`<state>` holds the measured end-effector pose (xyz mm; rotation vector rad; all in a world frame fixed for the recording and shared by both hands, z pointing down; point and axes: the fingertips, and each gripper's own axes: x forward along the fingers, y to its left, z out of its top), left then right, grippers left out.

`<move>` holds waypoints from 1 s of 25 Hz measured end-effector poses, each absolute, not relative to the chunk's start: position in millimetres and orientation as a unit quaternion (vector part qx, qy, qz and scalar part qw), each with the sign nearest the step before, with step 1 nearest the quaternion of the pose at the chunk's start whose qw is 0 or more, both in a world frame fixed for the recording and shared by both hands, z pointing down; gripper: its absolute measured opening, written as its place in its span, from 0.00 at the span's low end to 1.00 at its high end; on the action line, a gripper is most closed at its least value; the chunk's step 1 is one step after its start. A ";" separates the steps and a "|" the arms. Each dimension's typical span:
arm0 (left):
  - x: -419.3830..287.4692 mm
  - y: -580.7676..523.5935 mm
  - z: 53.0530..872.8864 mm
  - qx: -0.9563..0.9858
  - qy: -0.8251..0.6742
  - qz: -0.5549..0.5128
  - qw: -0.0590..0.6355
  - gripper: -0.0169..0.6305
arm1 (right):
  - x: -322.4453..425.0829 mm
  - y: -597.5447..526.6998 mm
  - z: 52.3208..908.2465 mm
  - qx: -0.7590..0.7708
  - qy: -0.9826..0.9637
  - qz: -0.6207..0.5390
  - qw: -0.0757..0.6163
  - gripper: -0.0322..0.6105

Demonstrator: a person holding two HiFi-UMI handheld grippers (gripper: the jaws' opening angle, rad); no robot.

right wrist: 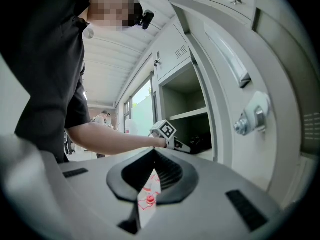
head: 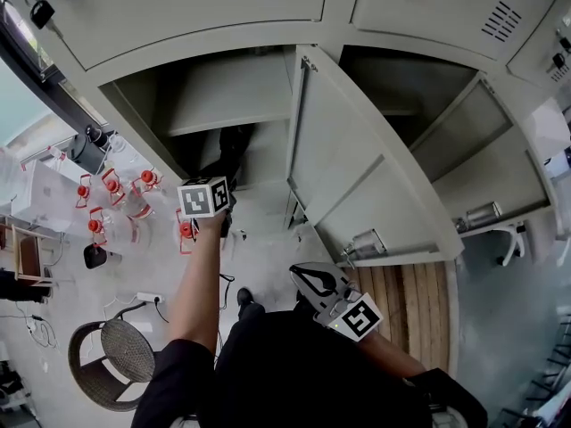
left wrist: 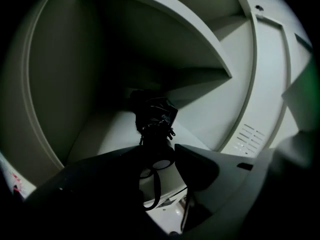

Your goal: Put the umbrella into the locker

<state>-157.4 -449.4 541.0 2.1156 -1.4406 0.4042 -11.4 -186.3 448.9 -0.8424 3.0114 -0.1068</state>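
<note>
Left gripper view, left fingers (left wrist: 200,170) gripping umbrella (left wrist: 152,116) inside locker (left wrist: 50,84), right fingers (right wrist: 175,176) closed.

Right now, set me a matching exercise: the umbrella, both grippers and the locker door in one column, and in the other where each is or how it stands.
Things:
1. umbrella
2. left gripper
3. right gripper
4. locker door

Places and states:
A. swung wide open
B. held back outside, jaws together with nothing between them
C. reaching into the locker, closed on the umbrella's handle end
D. inside the locker, below the shelf

Pairs: 1-D, 2-C, 3-B, 4-A
</note>
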 end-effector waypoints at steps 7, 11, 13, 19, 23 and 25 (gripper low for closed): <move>-159.2 -451.6 546.4 0.775 -0.552 0.238 0.197 0.35 | -13.0 -185.5 449.2 -0.260 0.965 -0.032 0.006 0.07; -157.0 -453.6 549.8 0.773 -0.549 0.240 0.208 0.35 | -13.3 -183.2 450.3 -0.254 0.967 -0.031 0.002 0.07; -157.2 -453.2 550.3 0.772 -0.551 0.241 0.204 0.35 | -14.2 -181.6 449.9 -0.252 0.967 -0.029 0.002 0.07; -159.5 -452.1 556.7 0.768 -0.564 0.263 0.148 0.41 | -11.1 -176.3 448.5 -0.255 0.967 -0.029 0.000 0.07; -162.9 -436.9 541.8 0.772 -0.573 0.245 0.125 0.43 | -3.5 -176.6 448.3 -0.264 0.964 -0.033 -0.001 0.07; -166.5 -426.8 533.4 0.773 -0.579 0.233 0.114 0.43 | -1.2 -176.3 447.8 -0.264 0.964 -0.029 0.001 0.07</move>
